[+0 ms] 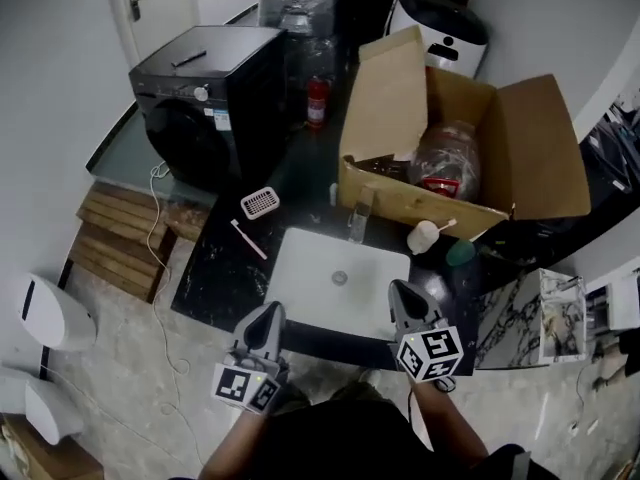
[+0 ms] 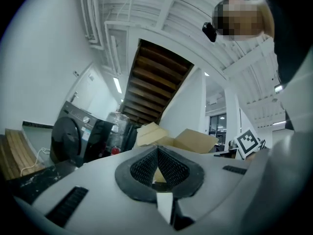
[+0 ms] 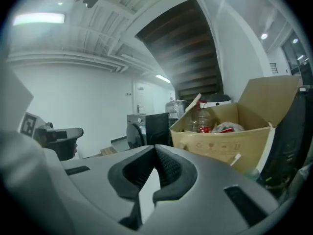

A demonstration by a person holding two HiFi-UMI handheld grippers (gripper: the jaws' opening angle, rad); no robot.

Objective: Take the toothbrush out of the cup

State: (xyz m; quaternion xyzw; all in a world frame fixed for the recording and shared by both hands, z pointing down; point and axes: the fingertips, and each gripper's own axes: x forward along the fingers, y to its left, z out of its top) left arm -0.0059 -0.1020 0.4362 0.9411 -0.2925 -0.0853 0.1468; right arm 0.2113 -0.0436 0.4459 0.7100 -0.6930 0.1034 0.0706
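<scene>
Left hand-held gripper (image 1: 268, 311) is low in the head view, in front of the torso, pointing forward away from the body. Its jaws are together, tips meeting, nothing between them; ribbed pads (image 2: 145, 166) touch at the front. Its marker cube (image 1: 245, 386) sits at the rear, nearest the person.

Right hand-held gripper (image 1: 400, 288) is beside it, well apart, also pointing forward, tips a little further out than the left's. Jaws are closed and empty, pads (image 3: 168, 168) meeting at the tip. Its cube (image 1: 430, 353) faces up toward the head camera. Right forearm (image 1: 445, 423) runs back from that cube to the body. The left arm is mostly hidden under dark clothing.
</scene>
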